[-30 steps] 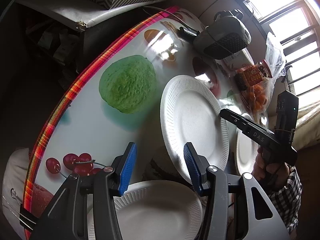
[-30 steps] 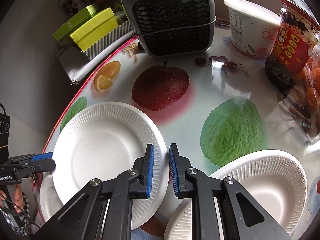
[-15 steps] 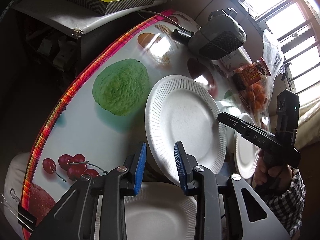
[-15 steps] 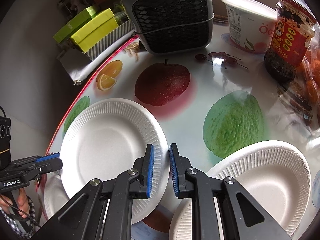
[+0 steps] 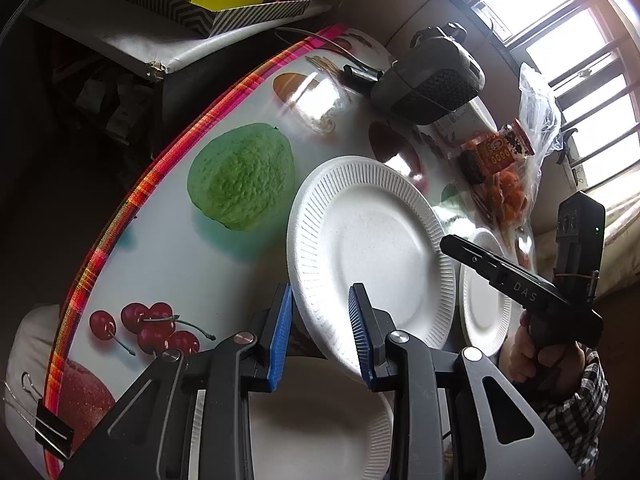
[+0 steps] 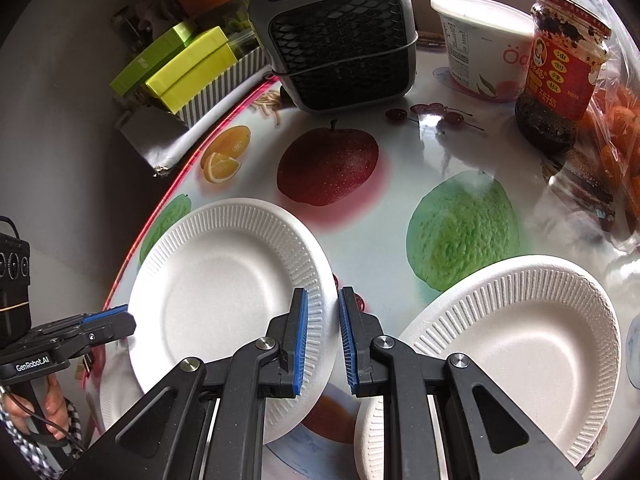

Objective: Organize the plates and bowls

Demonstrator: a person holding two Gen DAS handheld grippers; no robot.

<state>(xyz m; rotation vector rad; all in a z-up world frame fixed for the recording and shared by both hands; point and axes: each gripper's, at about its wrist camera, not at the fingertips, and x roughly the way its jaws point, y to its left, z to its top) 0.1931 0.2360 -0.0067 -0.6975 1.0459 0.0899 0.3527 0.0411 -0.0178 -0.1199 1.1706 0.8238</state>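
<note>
A white paper plate (image 5: 372, 248) is lifted off the fruit-print table and held tilted. My right gripper (image 6: 323, 332) is shut on its right rim; the plate also shows in the right wrist view (image 6: 224, 292). My left gripper (image 5: 322, 332) straddles the plate's near rim with the jaws still apart. A second white plate (image 5: 320, 420) lies flat below my left gripper. A white paper bowl (image 6: 516, 344) sits to the right of my right gripper, and also shows in the left wrist view (image 5: 484, 292).
A grey fan heater (image 6: 340, 32) stands at the table's back edge. A white tub (image 6: 484, 48), a red chilli jar (image 6: 560, 76) and a bag of oranges (image 6: 616, 136) stand at the back right. Green boxes (image 6: 180, 64) sit beyond the table's pink edge (image 5: 132, 200).
My left gripper has moved onto the plate's near rim and its jaws have narrowed around it. My right gripper has lifted and tilted the plate slightly.
</note>
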